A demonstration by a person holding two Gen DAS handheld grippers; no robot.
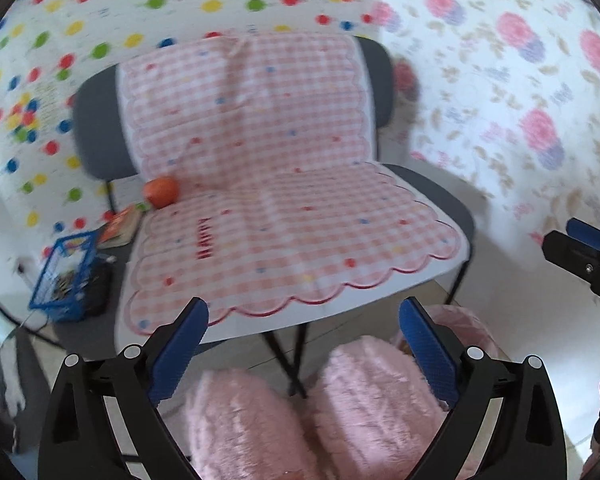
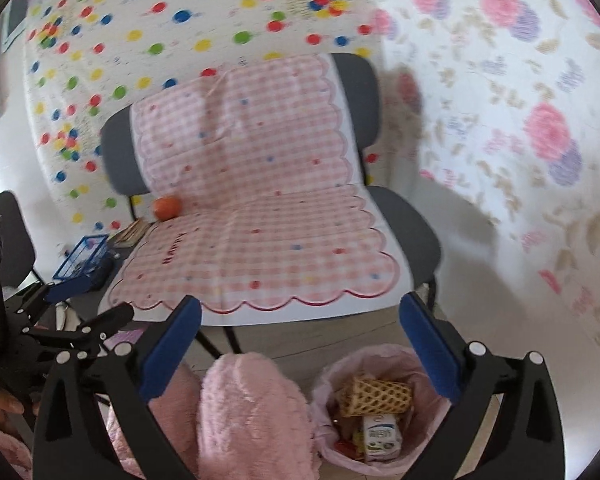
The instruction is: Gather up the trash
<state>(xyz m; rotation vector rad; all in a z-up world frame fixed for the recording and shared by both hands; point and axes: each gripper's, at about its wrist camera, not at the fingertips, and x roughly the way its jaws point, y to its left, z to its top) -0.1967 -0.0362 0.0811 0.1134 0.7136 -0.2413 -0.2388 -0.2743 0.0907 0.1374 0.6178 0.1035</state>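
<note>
Down on the floor before the chair, we see one bin (image 2: 384,404) lined with a pink bag, and inside it we count one waffle-patterned cone wrapper (image 2: 376,394), one small white carton (image 2: 380,436) and some red and yellow scraps too blurred to count. Near the back left corner of the chair seat lies one orange (image 1: 162,191), resting on the pink checked cloth (image 1: 284,216) that drapes over the one grey chair (image 1: 432,192). Our left gripper (image 1: 304,344) hangs ahead of the seat's front edge with its jaws wide and holding nothing; our right gripper (image 2: 300,340) does the same, jaws wide and empty, above the bin. Two pink fluffy knees (image 1: 312,412) show below the left gripper. Left of the chair, on the floor, stand one blue wire basket (image 1: 66,276) and one book (image 1: 120,224).
</note>
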